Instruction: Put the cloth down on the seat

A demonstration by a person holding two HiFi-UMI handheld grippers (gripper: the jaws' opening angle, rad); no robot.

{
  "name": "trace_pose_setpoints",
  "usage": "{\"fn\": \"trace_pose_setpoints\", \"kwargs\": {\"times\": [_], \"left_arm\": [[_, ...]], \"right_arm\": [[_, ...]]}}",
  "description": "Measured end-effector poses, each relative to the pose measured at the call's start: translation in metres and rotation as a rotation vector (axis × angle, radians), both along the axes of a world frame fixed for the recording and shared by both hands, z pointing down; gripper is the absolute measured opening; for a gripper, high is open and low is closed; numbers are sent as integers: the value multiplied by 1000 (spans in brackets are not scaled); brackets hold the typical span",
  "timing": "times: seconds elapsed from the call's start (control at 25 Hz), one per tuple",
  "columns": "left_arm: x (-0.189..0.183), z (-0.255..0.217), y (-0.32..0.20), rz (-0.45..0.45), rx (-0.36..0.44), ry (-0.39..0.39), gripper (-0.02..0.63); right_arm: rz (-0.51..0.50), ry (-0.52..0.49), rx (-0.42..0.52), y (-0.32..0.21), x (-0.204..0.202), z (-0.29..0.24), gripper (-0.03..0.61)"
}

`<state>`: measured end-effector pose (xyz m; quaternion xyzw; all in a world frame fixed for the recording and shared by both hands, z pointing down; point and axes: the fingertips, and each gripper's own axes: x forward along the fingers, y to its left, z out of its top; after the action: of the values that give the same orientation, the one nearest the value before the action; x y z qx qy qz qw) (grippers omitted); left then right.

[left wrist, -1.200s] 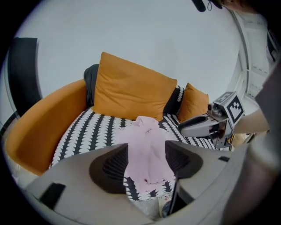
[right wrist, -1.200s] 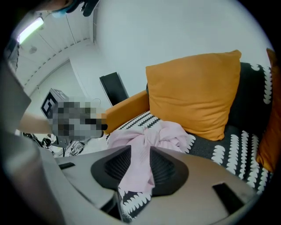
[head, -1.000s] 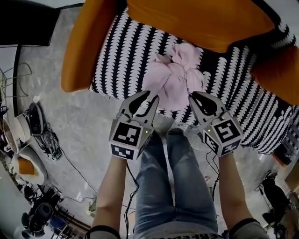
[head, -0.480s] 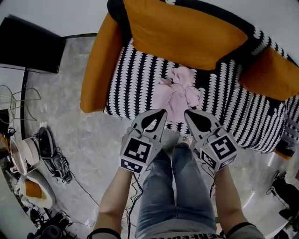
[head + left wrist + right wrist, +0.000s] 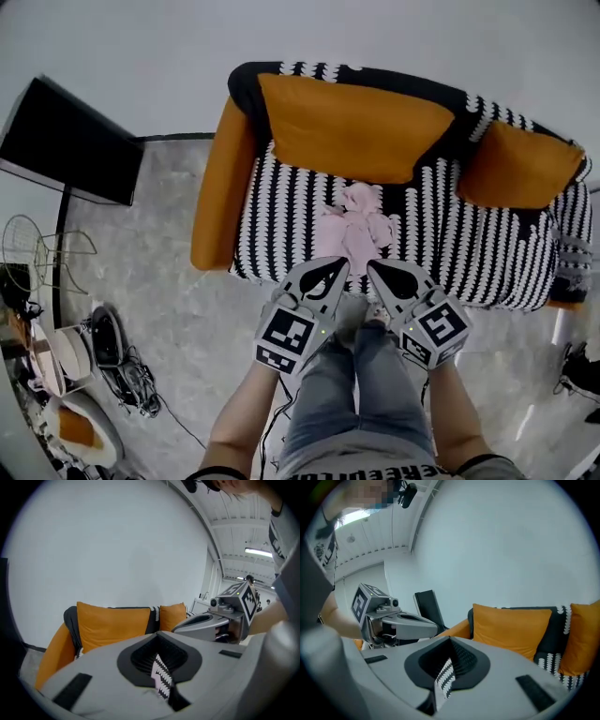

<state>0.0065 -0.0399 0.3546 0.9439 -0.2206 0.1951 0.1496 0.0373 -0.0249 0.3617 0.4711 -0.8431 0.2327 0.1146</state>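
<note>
A crumpled pink cloth [image 5: 354, 230] lies by itself on the black-and-white patterned seat [image 5: 281, 216] of a sofa, near its front edge. In the head view both grippers hover side by side in front of the sofa and above the person's knees, short of the cloth. My left gripper [image 5: 337, 264] is shut with nothing in it, and so is my right gripper [image 5: 373, 267]. In the left gripper view the closed jaws [image 5: 159, 667] leave only a slit showing seat pattern and a sliver of pink. The right gripper view shows the same closed jaws [image 5: 446, 672].
Orange cushions [image 5: 352, 122] line the sofa's back, with an orange armrest [image 5: 217, 202] at its left. A black panel [image 5: 70, 141] stands at left on the grey floor. A wire rack [image 5: 37, 253], cables and clutter [image 5: 103, 347] lie lower left. The person's legs [image 5: 361, 394] are below the grippers.
Both grippers have risen and drawn back from the cloth, and their jaws have shut empty. The cloth stays on the seat. The head view has pulled up and away from the sofa.
</note>
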Motion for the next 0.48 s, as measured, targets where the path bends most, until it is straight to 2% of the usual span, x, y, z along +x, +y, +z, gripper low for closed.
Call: {"fn": "trace_pose_setpoints", "kwargs": {"times": [0.48], "left_arm": [[-8,-82,28,56,81,100,21]], "right_arm": [[38,35,116,28,-16,-79,-6]]}}
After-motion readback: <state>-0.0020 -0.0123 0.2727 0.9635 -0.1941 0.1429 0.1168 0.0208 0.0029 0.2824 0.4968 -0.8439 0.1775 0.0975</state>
